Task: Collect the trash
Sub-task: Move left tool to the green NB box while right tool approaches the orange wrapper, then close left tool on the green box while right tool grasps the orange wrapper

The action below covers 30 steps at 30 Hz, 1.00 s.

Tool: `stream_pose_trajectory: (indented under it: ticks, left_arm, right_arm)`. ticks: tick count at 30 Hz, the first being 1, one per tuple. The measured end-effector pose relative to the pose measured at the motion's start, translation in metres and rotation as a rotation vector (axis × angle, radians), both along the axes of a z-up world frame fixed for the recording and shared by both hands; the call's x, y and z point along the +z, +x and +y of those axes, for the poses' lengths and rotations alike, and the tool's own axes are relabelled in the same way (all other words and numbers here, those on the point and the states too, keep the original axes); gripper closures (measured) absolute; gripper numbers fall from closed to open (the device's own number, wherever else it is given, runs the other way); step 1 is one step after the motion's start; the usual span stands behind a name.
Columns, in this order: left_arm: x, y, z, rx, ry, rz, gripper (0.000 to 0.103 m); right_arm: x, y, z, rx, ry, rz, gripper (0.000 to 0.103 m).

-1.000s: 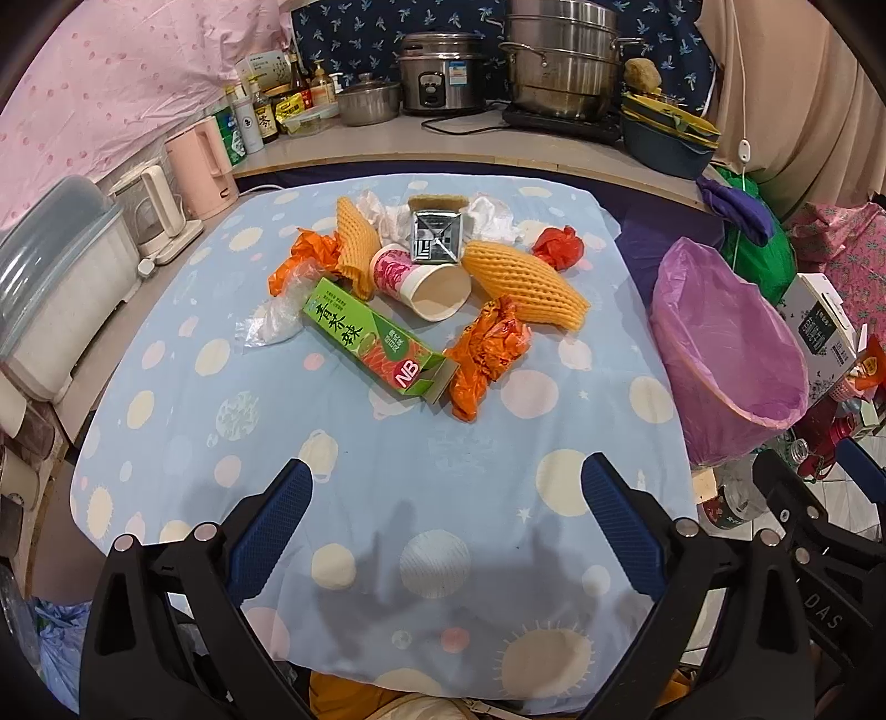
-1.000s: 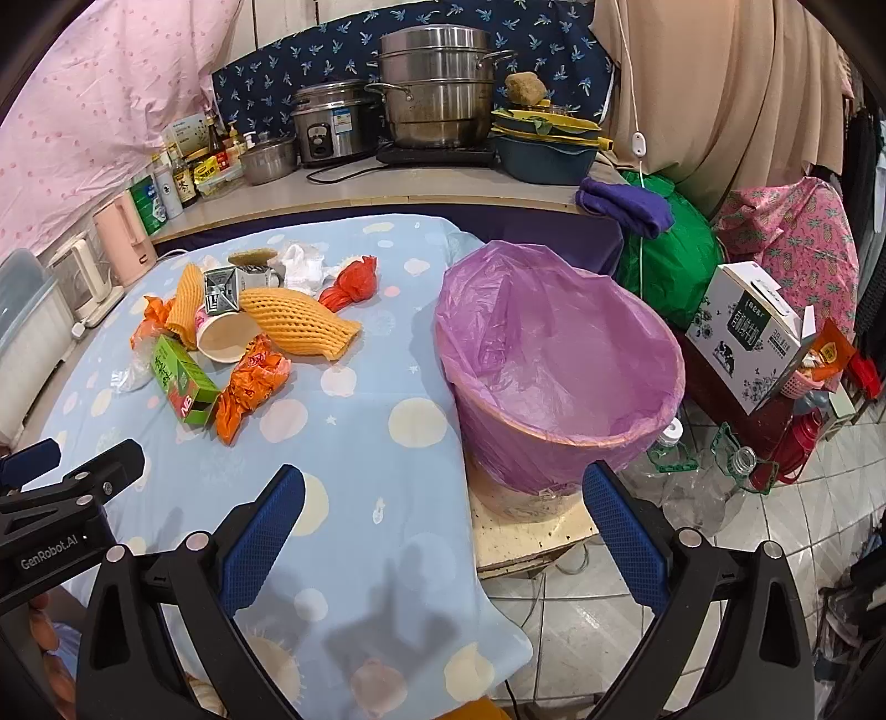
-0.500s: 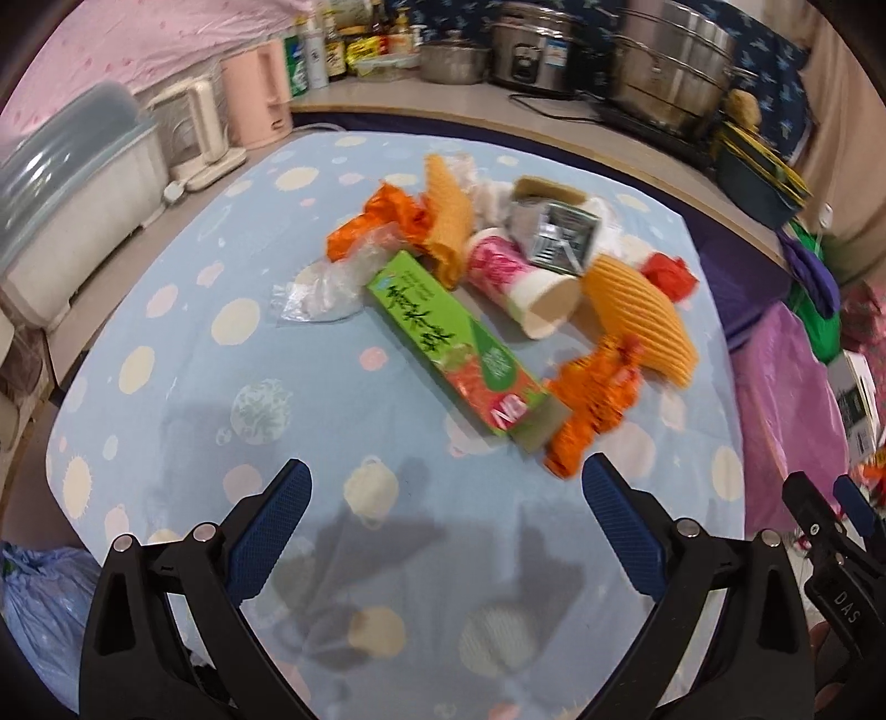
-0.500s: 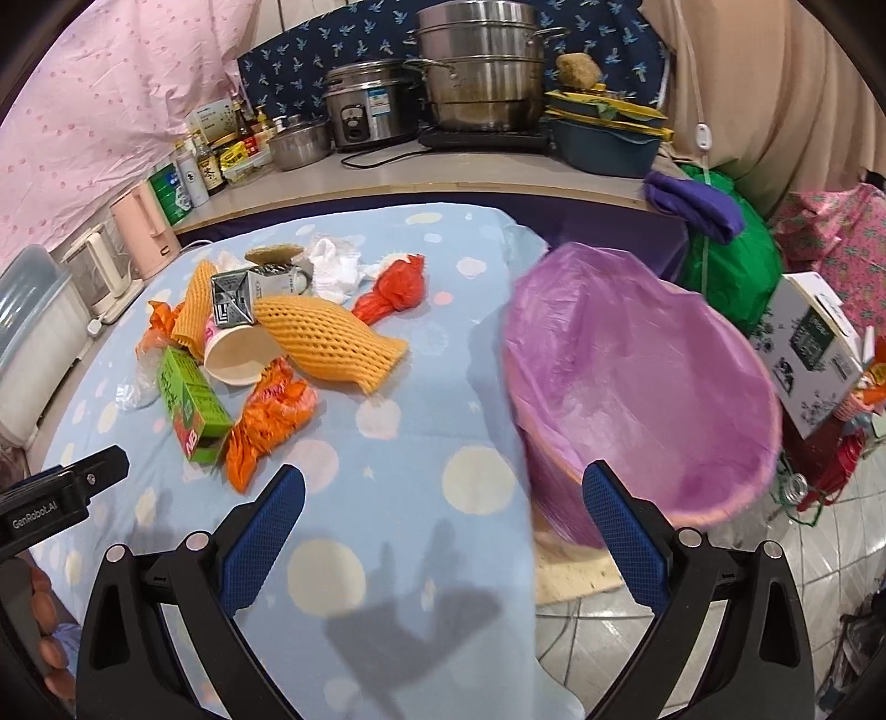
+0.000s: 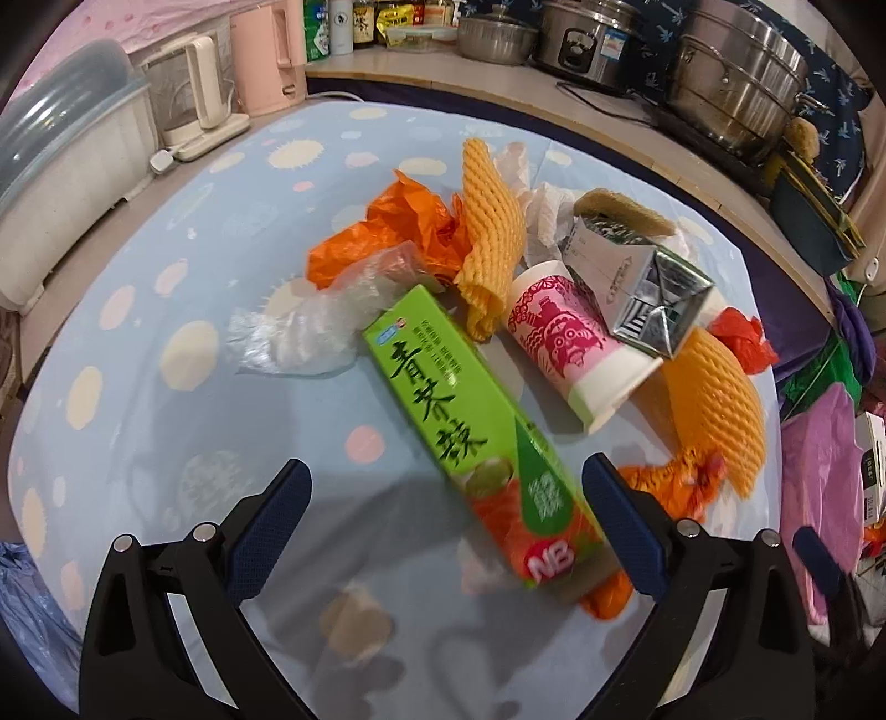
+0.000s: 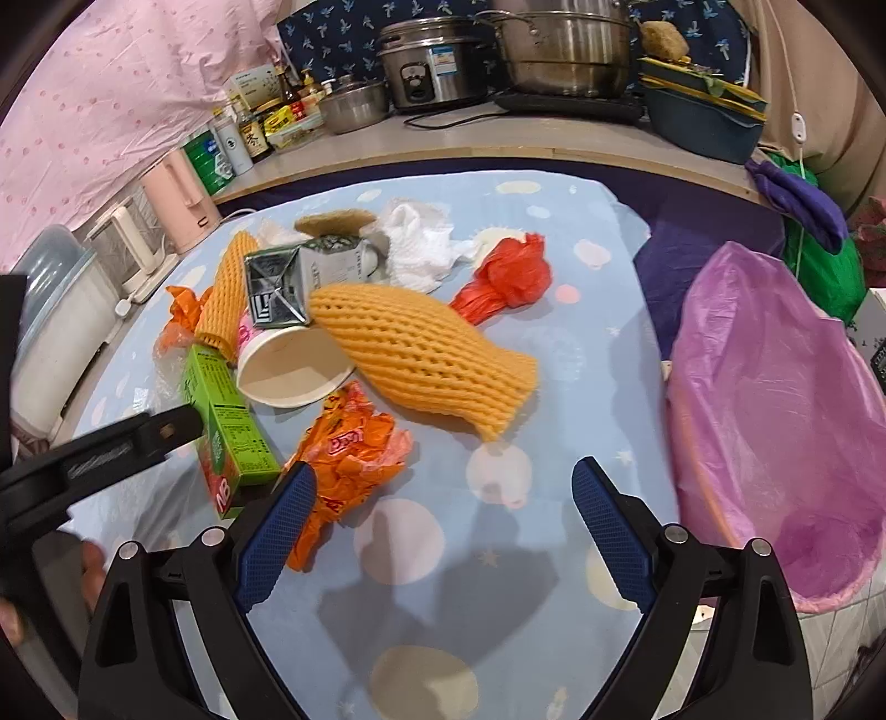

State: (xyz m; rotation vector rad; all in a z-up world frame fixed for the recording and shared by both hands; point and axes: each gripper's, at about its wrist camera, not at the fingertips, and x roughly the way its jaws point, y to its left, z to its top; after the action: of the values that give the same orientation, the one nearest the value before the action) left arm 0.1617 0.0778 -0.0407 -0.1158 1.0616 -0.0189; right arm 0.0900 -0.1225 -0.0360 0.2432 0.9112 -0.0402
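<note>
A pile of trash lies on the blue spotted tablecloth (image 5: 166, 421). My left gripper (image 5: 446, 531) is open, low over the near end of a green carton (image 5: 470, 426), which lies between its fingers. Behind it are a pink paper cup (image 5: 570, 343), a silver carton (image 5: 648, 288), orange foam nets (image 5: 490, 232) and a clear plastic bag (image 5: 310, 327). My right gripper (image 6: 443, 531) is open, just above the cloth beside an orange wrapper (image 6: 349, 459) and near a foam net (image 6: 421, 349). The pink-lined bin (image 6: 786, 421) stands at the right.
A red bag (image 6: 509, 277) and white tissue (image 6: 421, 243) lie at the back of the pile. Kettles (image 5: 205, 99), bottles and steel pots (image 6: 559, 50) line the counter behind. The table's right edge drops off beside the bin.
Both grippers have moved forward and down toward the pile. The left now straddles the green carton; the right has swung left from the bin toward the orange wrapper.
</note>
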Motion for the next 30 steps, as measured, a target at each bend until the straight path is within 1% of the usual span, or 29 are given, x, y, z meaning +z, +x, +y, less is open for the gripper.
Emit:
stream_pose_trajectory:
  ticks: [3, 5, 7, 8, 9, 10, 12, 15, 20, 21, 22, 26, 28, 30]
  left_arm:
    - [-0.014, 0.013, -0.004, 0.0, -0.01, 0.031, 0.009]
    - [-0.023, 0.019, -0.004, -0.009, -0.034, 0.064, 0.013]
    - [-0.03, 0.022, -0.001, -0.017, -0.069, 0.096, 0.03]
    - [-0.033, 0.022, 0.001, -0.025, -0.081, 0.105, 0.035]
    - [-0.032, 0.02, 0.001, -0.027, -0.062, 0.09, 0.043]
    - [-0.032, 0.018, 0.002, -0.038, -0.047, 0.085, 0.055]
    - [-0.032, 0.014, 0.006, -0.043, -0.04, 0.084, 0.062]
    - [-0.032, 0.008, 0.017, -0.045, -0.054, 0.085, 0.062]
    - [-0.031, -0.007, 0.028, -0.046, -0.04, 0.083, 0.063]
    - [-0.03, -0.011, 0.03, -0.046, -0.037, 0.08, 0.063]
    - [-0.028, -0.012, 0.03, -0.047, -0.038, 0.078, 0.064]
    - [-0.022, -0.025, 0.031, -0.063, -0.04, 0.07, 0.064]
    - [-0.017, -0.033, 0.029, -0.074, -0.036, 0.059, 0.065]
    - [-0.012, -0.043, 0.026, -0.092, -0.026, 0.047, 0.065]
  right_arm:
    - [-0.004, 0.004, 0.005, 0.005, 0.009, 0.013, 0.013]
    - [-0.007, 0.006, 0.008, 0.007, 0.02, 0.02, 0.013]
    - [-0.01, 0.009, 0.012, 0.015, 0.029, 0.025, 0.016]
    - [-0.011, 0.01, 0.013, 0.021, 0.034, 0.026, 0.017]
    - [-0.012, 0.012, 0.016, 0.029, 0.042, 0.027, 0.019]
    - [-0.013, 0.014, 0.018, 0.035, 0.046, 0.026, 0.02]
    - [-0.014, 0.018, 0.023, 0.043, 0.05, 0.023, 0.022]
    - [-0.017, 0.023, 0.03, 0.066, 0.056, 0.014, 0.025]
    - [-0.026, 0.03, 0.041, 0.083, 0.055, 0.023, 0.027]
    - [-0.029, 0.032, 0.041, 0.086, 0.057, 0.026, 0.03]
    - [-0.032, 0.033, 0.043, 0.088, 0.059, 0.029, 0.037]
    - [-0.034, 0.03, 0.046, 0.103, 0.081, 0.037, 0.057]
    - [-0.029, 0.025, 0.046, 0.118, 0.078, 0.027, 0.061]
    - [-0.023, 0.018, 0.045, 0.125, 0.08, 0.017, 0.062]
